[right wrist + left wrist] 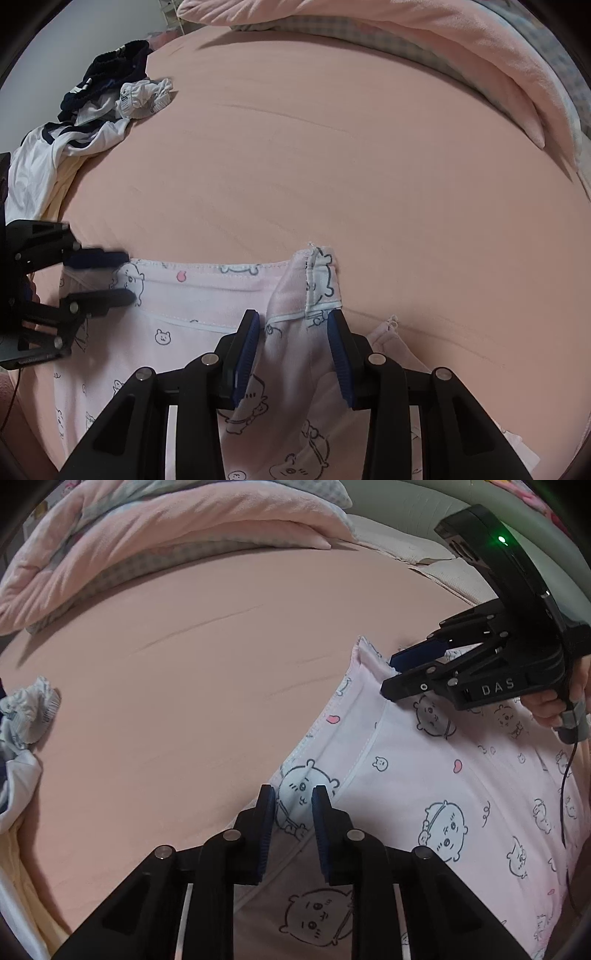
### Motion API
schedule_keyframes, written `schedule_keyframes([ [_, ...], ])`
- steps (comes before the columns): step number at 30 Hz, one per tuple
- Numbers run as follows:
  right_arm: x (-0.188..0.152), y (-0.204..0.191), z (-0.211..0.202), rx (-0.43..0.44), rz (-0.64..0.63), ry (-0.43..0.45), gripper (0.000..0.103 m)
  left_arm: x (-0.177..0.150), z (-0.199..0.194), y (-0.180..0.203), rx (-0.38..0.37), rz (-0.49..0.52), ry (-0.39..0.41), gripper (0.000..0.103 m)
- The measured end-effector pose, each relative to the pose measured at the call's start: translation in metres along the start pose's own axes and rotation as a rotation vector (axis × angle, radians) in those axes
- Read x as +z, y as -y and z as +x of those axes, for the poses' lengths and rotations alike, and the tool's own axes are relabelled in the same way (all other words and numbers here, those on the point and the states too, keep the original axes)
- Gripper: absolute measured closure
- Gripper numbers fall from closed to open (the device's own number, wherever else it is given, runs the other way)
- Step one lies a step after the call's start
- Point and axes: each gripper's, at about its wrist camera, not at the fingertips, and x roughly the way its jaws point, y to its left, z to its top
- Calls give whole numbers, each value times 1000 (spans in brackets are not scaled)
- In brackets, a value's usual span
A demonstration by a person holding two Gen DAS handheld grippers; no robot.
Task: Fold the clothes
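A pale pink garment (424,775) printed with cartoon bears lies flat on the pink bed sheet (184,683). My left gripper (293,794) hangs over its near hem corner, jaws a little apart, bear print showing between the pads, none pressing. In the right wrist view this left gripper (129,277) straddles the garment's (192,299) left corner. My right gripper (295,323) is shut on a bunched, raised fold of the other corner; the hem stands up between its blue pads (245,350). From the left wrist view the right gripper (388,675) sits on the far corner.
A folded pink quilt (166,535) lies along the back of the bed. A pile of white and navy clothes (92,99) sits at the left edge, with a crumpled white piece (29,712). A hand (546,709) holds the right gripper's handle, its cable trailing down.
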Motion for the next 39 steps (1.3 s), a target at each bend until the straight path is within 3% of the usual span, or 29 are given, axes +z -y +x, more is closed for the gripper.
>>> schedule_keyframes([
  [6,0,0,-1,1,3,1,65,2,-2,3,19,2,19,100],
  [12,-1,8,-19,-3,40,85,65,3,-23,1,106,-42,93,101],
  [17,2,16,-25,11,41,98,65,0,-8,-10,148,-106,34,101],
  [21,5,-4,-3,34,-52,39,63,10,6,-7,168,-130,8,99],
  [22,4,-11,10,-37,-100,22,63,10,-2,-12,143,-178,17,98],
  [23,5,-11,12,-63,-110,31,56,10,-11,-18,124,-227,33,97],
  [24,5,-10,14,-82,-114,42,56,4,-24,-22,132,-280,68,93],
  [26,9,4,8,-105,-44,61,58,-17,-46,-37,172,-387,84,79],
  [27,9,13,5,-120,-14,77,58,-28,-57,-44,193,-441,92,63],
  [28,9,22,2,-134,15,94,58,-39,-66,-51,202,-496,97,54],
  [32,3,32,-8,59,102,86,58,-72,-52,-62,90,-652,32,55],
  [34,2,19,-3,60,70,67,58,-76,-44,-64,75,-692,37,57],
  [35,2,13,-1,59,53,56,59,-73,-43,-63,64,-694,47,64],
  [36,2,7,4,40,38,51,65,-70,-42,-63,41,-696,50,98],
  [38,2,-5,8,13,0,56,94,-64,-41,-64,-35,-711,74,101],
  [39,3,-8,5,22,-3,61,99,-60,-43,-62,-21,-690,77,101],
])
